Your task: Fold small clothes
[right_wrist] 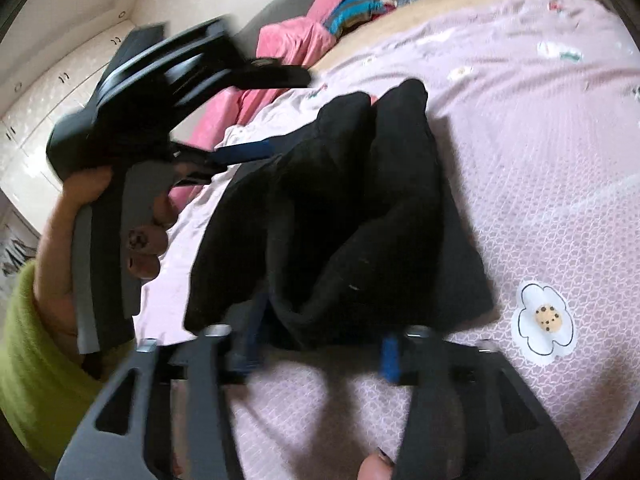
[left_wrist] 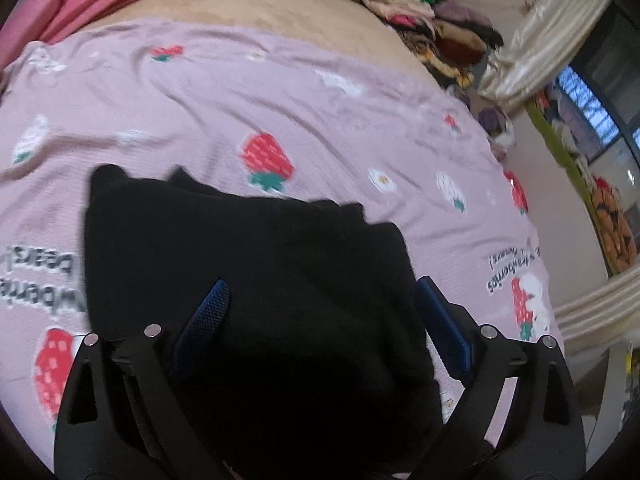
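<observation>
pink bedspread [left_wrist: 280, 92] | black garment [left_wrist: 248, 280] between left tool [left_wrist: 320, 300] fingers, spread

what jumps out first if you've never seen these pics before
A black garment lies bunched in the middle of a pink strawberry-print sheet, between the open jaws of both grippers. A pile of folded clothes sits at the bed's far edge, and a big cookie-centred flower print shows beside the garment.
</observation>
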Demonstrator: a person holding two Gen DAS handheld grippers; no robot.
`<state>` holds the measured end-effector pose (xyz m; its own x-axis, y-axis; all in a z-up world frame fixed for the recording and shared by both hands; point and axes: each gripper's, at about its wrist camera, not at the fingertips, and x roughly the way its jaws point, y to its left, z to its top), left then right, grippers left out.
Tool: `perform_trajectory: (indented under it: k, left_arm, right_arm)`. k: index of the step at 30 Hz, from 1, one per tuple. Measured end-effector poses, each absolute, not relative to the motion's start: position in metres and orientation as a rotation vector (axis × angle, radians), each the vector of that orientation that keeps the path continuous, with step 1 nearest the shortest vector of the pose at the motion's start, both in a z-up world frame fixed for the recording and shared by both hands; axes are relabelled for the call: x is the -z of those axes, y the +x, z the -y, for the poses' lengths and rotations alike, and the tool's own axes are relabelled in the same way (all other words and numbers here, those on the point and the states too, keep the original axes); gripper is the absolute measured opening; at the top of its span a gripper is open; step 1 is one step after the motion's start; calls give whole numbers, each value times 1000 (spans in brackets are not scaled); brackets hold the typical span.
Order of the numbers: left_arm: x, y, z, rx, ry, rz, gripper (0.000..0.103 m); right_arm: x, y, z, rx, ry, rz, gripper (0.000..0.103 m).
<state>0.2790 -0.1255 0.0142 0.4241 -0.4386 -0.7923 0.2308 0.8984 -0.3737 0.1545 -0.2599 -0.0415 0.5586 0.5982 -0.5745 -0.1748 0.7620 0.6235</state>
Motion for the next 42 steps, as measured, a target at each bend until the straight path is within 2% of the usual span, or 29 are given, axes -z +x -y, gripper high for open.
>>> perform_trajectory:
  k: [1,4,10,12,16,17,18,19,26,31,35,42]
  left_arm:
    - [-16,277,118,403,-216,-1043,88]
    - [-20,267,91,331,-183,-1006,89]
    - [-6,247,60,278,-161,-1010,89]
    - [1,243,56,274,-150,-1022,89]
    - [13,235,56,275,-131,-1041,89]
    - [14,233,55,277,-128,-1041,89]
    - [15,231,57,277,-123,-1037,89]
    - [15,231,57,278,-118,-1035,89]
    - [4,222,68,296,-61,-991,89]
    - [12,220,77,314,-37,-1012,89]
    - [18,218,82,330,-49,-1024,89]
    - [17,215,83,331,-38,-1022,89]
  right_arm:
    - [38,157,263,-519,567,-873,68]
    - [26,174,270,-548,581,-889,82]
    - [24,237,277,-579,654,-979,82]
    - [22,254,274,-557,626,-1001,79]
    - [16,288,258,-534,500,-1048,64]
    - [17,294,253,-518,460,-1064,51]
    - [21,297,252,-514,426,-1074,26]
    - [21,297,244,-513,355,-1073,18]
    - [-25,285,240,-603,242,-872,16]
    - [13,298,253,-553,226,-949,16]
    - [34,296,272,-542,335,-973,16]
    - [35,290,274,-512,381,-970,26]
